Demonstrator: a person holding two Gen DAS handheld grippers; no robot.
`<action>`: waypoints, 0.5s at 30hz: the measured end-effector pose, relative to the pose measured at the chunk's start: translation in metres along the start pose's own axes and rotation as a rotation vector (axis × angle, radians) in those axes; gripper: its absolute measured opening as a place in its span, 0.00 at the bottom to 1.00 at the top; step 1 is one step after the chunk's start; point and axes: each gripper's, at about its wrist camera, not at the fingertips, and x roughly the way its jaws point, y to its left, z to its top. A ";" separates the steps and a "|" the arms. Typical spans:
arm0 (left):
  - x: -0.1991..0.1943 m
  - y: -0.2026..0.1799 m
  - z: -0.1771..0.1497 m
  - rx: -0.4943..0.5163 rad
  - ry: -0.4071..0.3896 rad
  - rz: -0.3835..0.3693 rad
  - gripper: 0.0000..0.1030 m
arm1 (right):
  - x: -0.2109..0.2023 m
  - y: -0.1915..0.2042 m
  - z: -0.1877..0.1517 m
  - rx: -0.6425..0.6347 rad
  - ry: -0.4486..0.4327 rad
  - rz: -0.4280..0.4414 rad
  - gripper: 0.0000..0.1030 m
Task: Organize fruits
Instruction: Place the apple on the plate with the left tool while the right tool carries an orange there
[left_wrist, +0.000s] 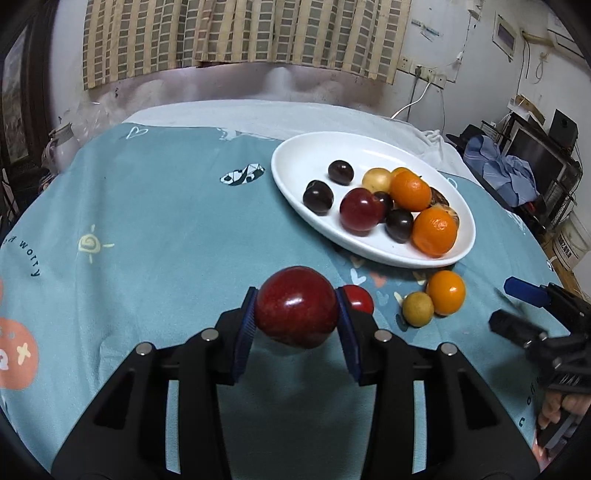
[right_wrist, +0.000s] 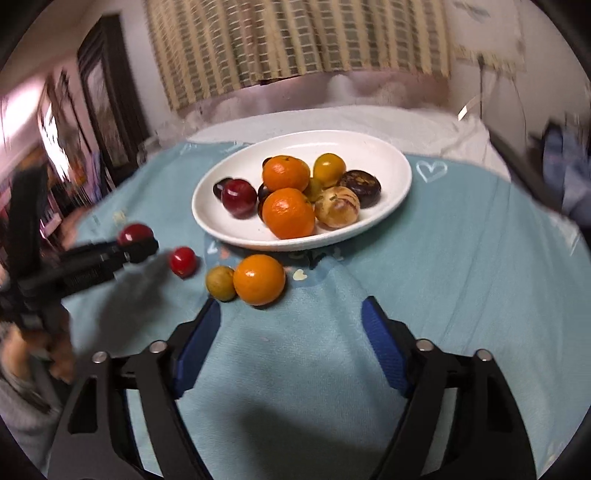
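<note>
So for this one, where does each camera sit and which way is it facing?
Left wrist: on the left gripper, angled down over the cloth toward the white plate; jaws shut on a red fruit.
Right wrist: on the right gripper, angled down toward the plate; jaws open, empty.
Shared: plate, loose orange, each other's gripper.

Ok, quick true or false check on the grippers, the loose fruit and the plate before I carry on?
1. The left gripper holds a big red fruit. True.
2. The right gripper grips an orange. False: its jaws are empty.
3. The white plate is empty. False: it holds several fruits.
4. An orange lies on the cloth touching a small greenish fruit. True.
5. A small red fruit lies off the plate. True.
</note>
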 end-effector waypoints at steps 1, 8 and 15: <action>0.000 -0.001 0.000 0.003 0.002 -0.003 0.41 | 0.002 0.003 0.000 -0.014 0.001 -0.003 0.68; 0.005 -0.005 -0.003 0.022 0.019 -0.013 0.41 | 0.027 0.019 0.009 -0.058 0.035 -0.012 0.58; 0.007 -0.007 -0.005 0.034 0.033 -0.010 0.41 | 0.047 0.005 0.020 0.069 0.075 0.101 0.48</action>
